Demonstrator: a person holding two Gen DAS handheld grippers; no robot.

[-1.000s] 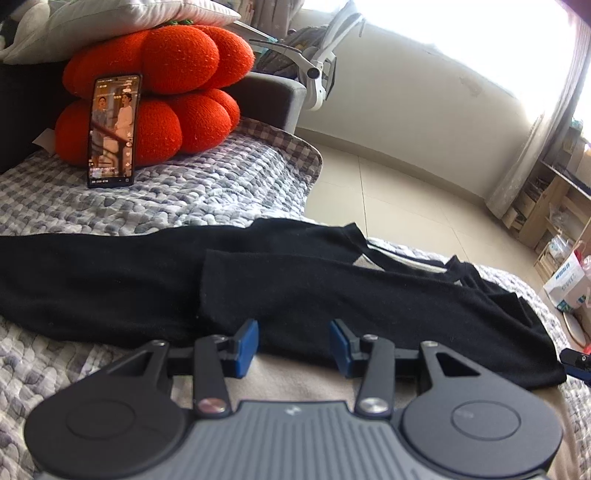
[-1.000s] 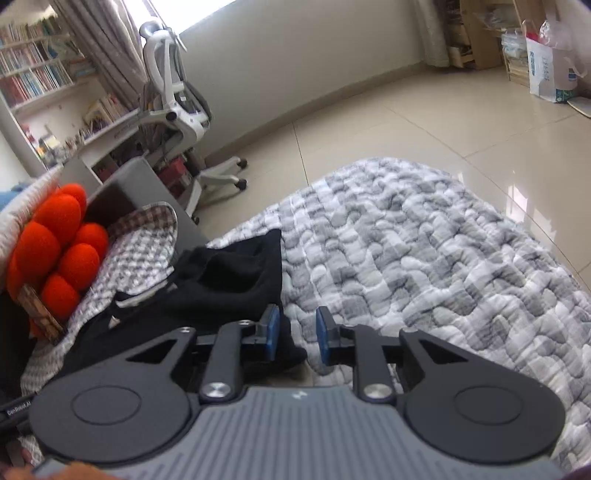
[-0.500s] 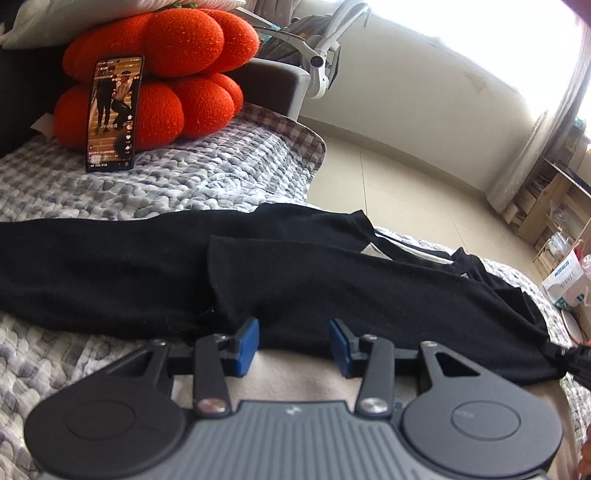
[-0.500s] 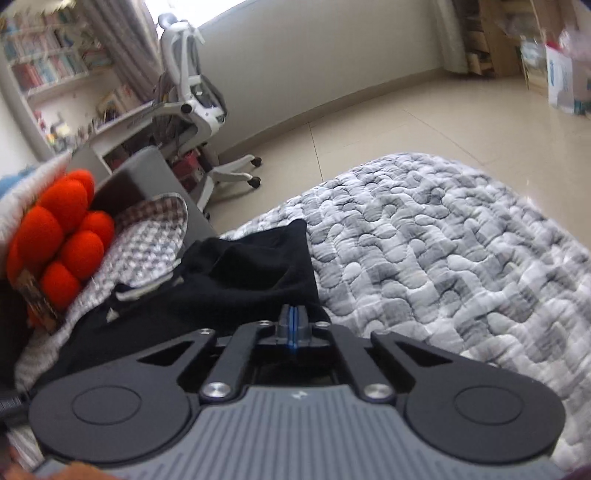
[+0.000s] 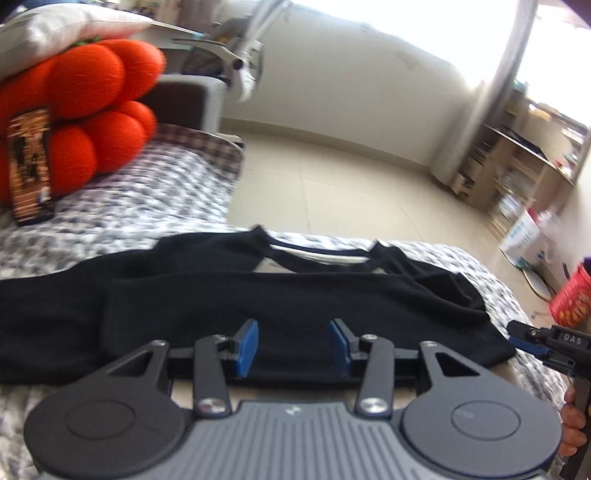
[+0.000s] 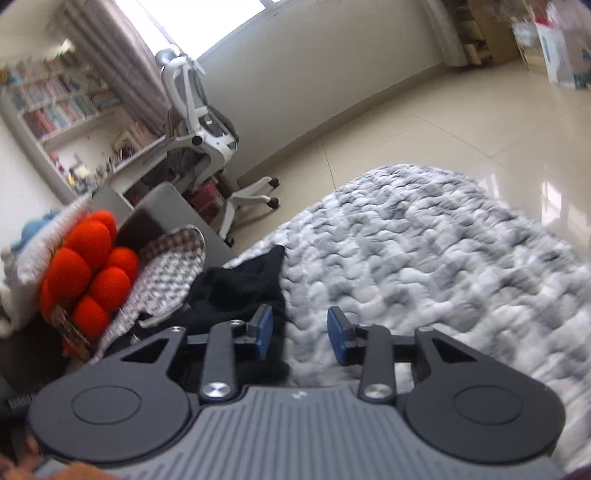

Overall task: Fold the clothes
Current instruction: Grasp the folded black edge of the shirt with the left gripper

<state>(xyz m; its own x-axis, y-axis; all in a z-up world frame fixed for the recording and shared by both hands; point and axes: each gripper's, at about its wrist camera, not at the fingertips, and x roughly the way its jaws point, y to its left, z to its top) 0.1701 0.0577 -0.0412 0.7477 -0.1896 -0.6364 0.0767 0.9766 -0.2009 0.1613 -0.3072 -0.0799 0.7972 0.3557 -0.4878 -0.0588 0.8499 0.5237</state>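
Observation:
A black long-sleeved garment [image 5: 280,295] lies flat across the grey quilted bed [image 5: 140,206], with its sleeves folded over the body and the neckline at the far side. My left gripper [image 5: 293,345] is open, low over the garment's near hem, which runs between the blue pads [image 5: 247,347]. The right gripper [image 5: 519,334] comes in at the garment's right corner, held by a hand [image 5: 572,424]. In the right wrist view the right gripper [image 6: 301,334] is open. Its left pad [image 6: 263,332] is over the garment's edge [image 6: 240,288] and its right pad over bare quilt [image 6: 424,266].
An orange pumpkin cushion [image 5: 99,110] with a phone [image 5: 31,166] leaning on it sits at the bed's far left, under a white pillow [image 5: 66,26]. A white office chair [image 6: 207,122] and tiled floor [image 5: 351,184] lie beyond. Shelves [image 5: 517,166] and a red box [image 5: 572,295] are on the right.
The right gripper, partly open a second ago, shut at the garment's corner and has now opened wide. The left gripper moved forward over the hem and its view swung right.

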